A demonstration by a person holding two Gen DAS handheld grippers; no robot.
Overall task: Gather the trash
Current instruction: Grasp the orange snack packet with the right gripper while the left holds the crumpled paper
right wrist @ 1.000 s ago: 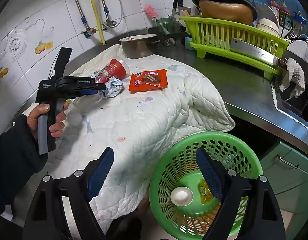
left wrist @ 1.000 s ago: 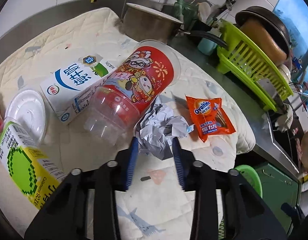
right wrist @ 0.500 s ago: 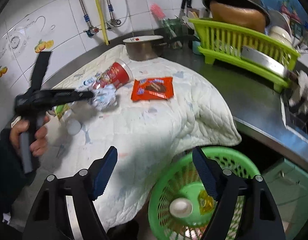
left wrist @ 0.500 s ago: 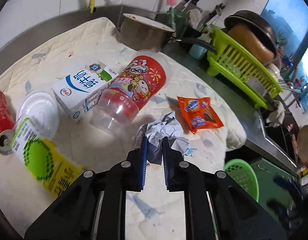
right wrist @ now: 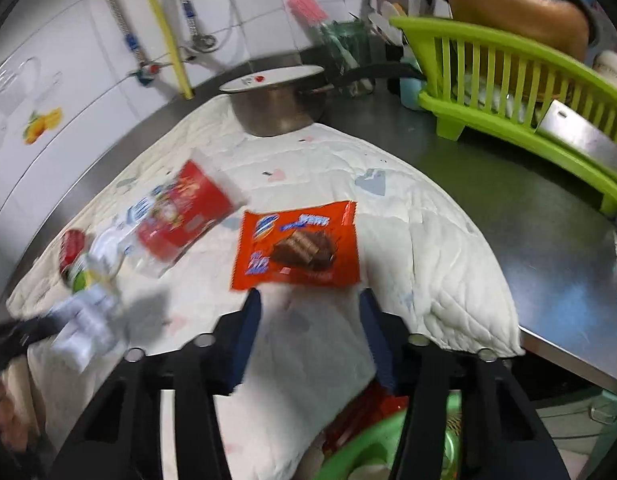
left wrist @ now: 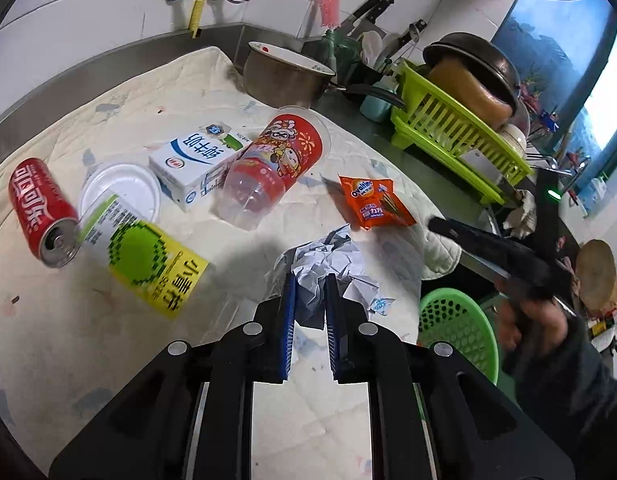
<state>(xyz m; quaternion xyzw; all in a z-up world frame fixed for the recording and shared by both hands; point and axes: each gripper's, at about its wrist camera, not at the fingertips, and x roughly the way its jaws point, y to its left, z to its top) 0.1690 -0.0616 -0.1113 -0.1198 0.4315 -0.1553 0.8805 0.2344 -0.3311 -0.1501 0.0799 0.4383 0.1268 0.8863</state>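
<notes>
My left gripper (left wrist: 310, 284) is shut on a crumpled ball of white paper (left wrist: 328, 264) and holds it above the quilted cloth (left wrist: 88, 320). My right gripper (right wrist: 310, 304) is open and empty, just short of an orange Ovaltine wrapper (right wrist: 296, 248) lying flat on the cloth; the wrapper also shows in the left wrist view (left wrist: 374, 202). On the cloth lie a red plastic cup (left wrist: 276, 164), a white milk carton (left wrist: 196, 162), a yellow-green carton (left wrist: 148, 256), a red cola can (left wrist: 40, 212) and a white lid (left wrist: 122, 188). A green basket (left wrist: 456, 328) stands below the counter edge.
A steel pot (left wrist: 284, 74) stands at the back of the cloth. A lime dish rack (right wrist: 520, 92) with a wok (left wrist: 474, 66) and a cleaver sits on the steel counter (right wrist: 488, 200) to the right. A utensil holder (right wrist: 344, 52) stands by the tiled wall.
My left gripper closed on the crumpled paper and lifted it back from the cup. My right gripper moved from above the basket up over the cloth to the orange wrapper.
</notes>
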